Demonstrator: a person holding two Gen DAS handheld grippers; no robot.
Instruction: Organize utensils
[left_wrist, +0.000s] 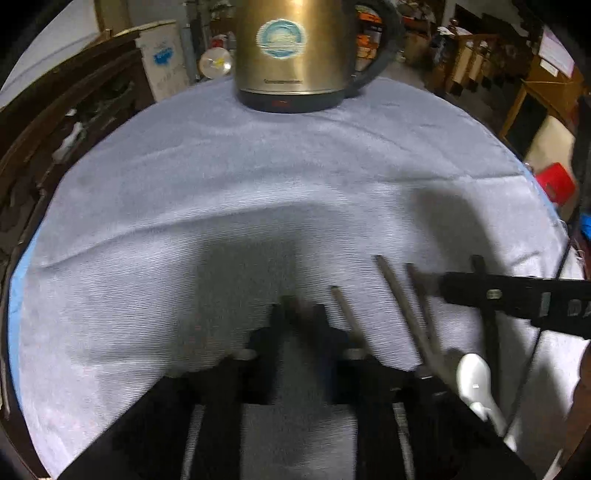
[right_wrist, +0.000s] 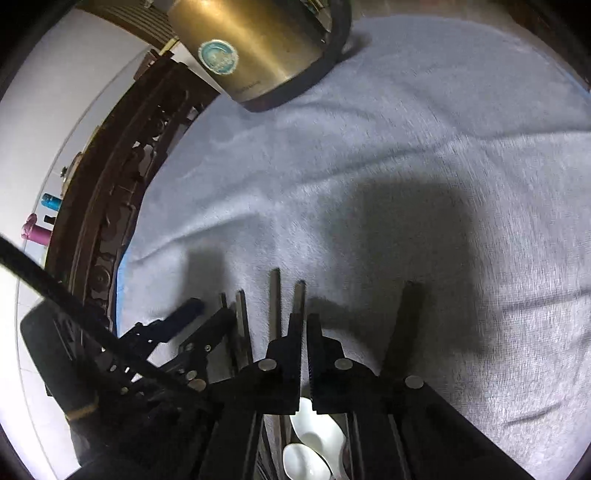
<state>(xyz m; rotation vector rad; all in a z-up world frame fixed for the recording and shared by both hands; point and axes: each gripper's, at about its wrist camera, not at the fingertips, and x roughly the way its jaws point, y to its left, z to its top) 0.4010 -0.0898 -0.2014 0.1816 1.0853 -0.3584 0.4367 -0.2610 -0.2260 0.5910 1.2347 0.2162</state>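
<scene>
Several dark chopsticks (left_wrist: 402, 306) lie on the grey cloth (left_wrist: 258, 192) at the lower right of the left wrist view, beside a white ceramic spoon (left_wrist: 476, 380). My left gripper (left_wrist: 301, 314) hovers just left of them, jaws nearly together, nothing visibly between them. My right gripper (right_wrist: 306, 328) is shut on one chopstick (right_wrist: 299, 299); a second chopstick (right_wrist: 275, 295) lies alongside. White spoons (right_wrist: 314, 439) lie under its body. It also shows in the left wrist view (left_wrist: 476, 284), over the chopsticks. The left gripper (right_wrist: 207, 314) shows at lower left of the right wrist view.
A gold electric kettle (left_wrist: 295, 51) on a black base stands at the far edge of the cloth, also in the right wrist view (right_wrist: 255, 48). Dark carved wooden furniture (right_wrist: 122, 192) runs along the left. Cluttered shelves and a red object (left_wrist: 556, 182) lie right.
</scene>
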